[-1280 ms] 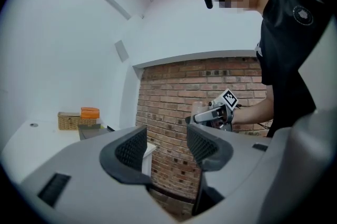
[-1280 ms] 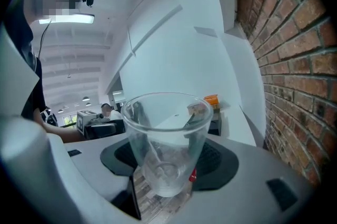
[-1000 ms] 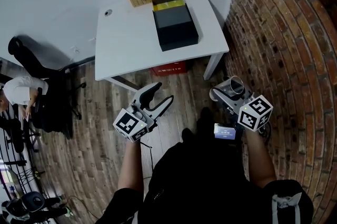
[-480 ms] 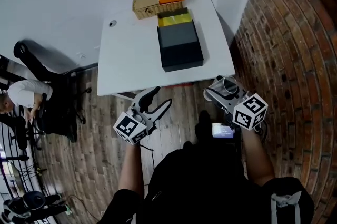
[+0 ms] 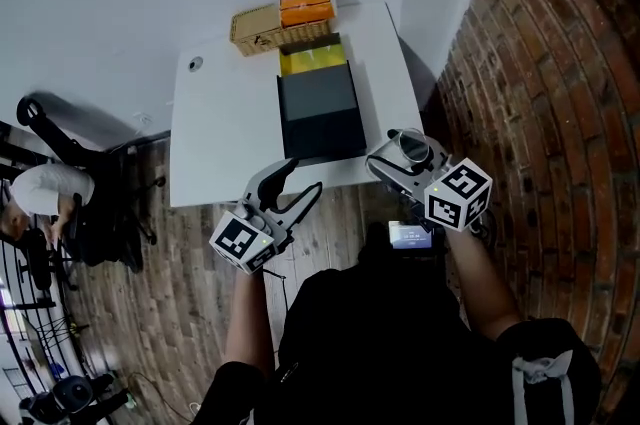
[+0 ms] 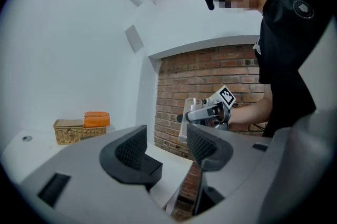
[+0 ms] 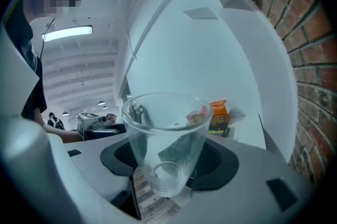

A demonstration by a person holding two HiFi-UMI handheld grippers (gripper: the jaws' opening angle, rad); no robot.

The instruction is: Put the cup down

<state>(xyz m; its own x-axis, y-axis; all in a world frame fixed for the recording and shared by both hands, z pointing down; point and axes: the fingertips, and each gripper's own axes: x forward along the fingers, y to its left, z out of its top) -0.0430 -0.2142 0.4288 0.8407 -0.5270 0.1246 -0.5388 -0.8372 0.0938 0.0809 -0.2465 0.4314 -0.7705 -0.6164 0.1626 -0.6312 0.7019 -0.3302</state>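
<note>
The white table [image 5: 215, 138] lies ahead of you, the black box [image 5: 320, 113] on it just beyond your left gripper [image 5: 295, 185], whose jaws stand wide with nothing between them, while your right gripper [image 5: 403, 156], by the table's near corner, clamps the clear cup [image 7: 166, 138] upright between its jaws.

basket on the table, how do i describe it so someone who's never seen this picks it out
Start at the white table in the corner by the brick wall. At its far edge sits the basket. It alone is tan and woven; the orange box by it and the black box nearer are smooth.
</note>
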